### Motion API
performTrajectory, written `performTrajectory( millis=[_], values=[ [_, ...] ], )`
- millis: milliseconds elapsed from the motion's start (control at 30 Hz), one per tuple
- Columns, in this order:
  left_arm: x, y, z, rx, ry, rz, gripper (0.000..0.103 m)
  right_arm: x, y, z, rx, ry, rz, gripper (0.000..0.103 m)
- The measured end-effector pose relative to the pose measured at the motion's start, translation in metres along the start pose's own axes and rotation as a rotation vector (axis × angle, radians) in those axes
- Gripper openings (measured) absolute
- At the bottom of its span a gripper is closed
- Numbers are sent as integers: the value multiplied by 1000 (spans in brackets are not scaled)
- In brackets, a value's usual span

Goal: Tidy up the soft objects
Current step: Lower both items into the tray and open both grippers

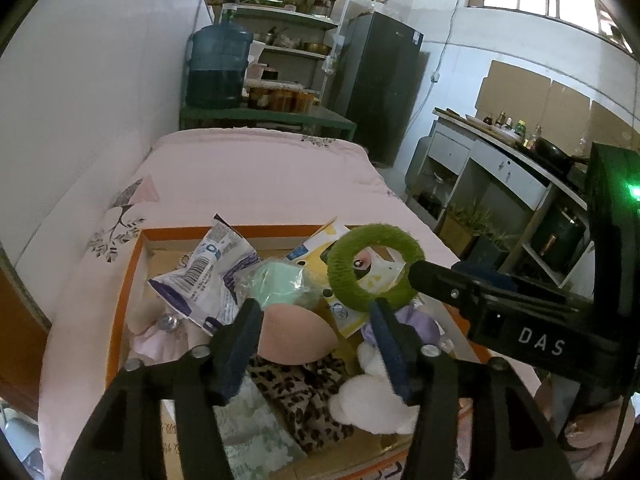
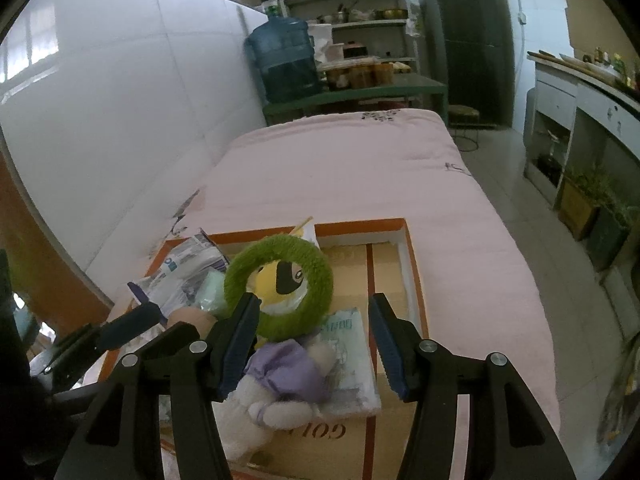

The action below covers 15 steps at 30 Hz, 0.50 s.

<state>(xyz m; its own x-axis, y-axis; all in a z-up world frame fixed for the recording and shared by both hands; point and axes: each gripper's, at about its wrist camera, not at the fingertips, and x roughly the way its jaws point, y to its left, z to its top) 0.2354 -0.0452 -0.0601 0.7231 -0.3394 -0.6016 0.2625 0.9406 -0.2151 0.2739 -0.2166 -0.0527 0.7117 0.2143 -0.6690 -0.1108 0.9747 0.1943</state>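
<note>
Orange-rimmed and shallow, the cardboard box point(image 1: 132, 264) lies on a pink quilted bedspread point(image 1: 256, 176) and fills the lower half of the left wrist view. At its left edge sits a crinkled white and blue plastic packet point(image 1: 208, 276), then a mint-green soft bundle in clear wrap point(image 1: 280, 284), with a peach rounded cushion-like piece point(image 1: 296, 336) below it and a leopard-print cloth point(image 1: 308, 404) at the bottom centre. Right of centre stands the fuzzy green yarn-wound ring point(image 1: 372, 268), upright above a yellow printed packet point(image 1: 340, 276). A white plush toy in a lilac garment point(image 1: 376, 396) lies lower right.

The left gripper point(image 1: 316, 340) hangs over the peach piece with jaws spread wide and nothing between them. The right gripper point(image 2: 316, 340) also stands apart; its left finger point(image 2: 240, 332) lies against the ring's lower rim, though whether it actually presses there I cannot tell, and the far finger is clear of it.

That ring looks light, springy and grippy, not fragile; pinching across its band at one side should hold it. The plush would squash readily, so its body is the place to grip.
</note>
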Motion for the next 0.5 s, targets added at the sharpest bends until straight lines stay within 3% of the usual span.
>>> performTrajectory(
  millis=[500],
  values=[
    [-26,-8,-2,10,-23,4,62,-30,6,-7,-7,-22,-8,58]
  ],
)
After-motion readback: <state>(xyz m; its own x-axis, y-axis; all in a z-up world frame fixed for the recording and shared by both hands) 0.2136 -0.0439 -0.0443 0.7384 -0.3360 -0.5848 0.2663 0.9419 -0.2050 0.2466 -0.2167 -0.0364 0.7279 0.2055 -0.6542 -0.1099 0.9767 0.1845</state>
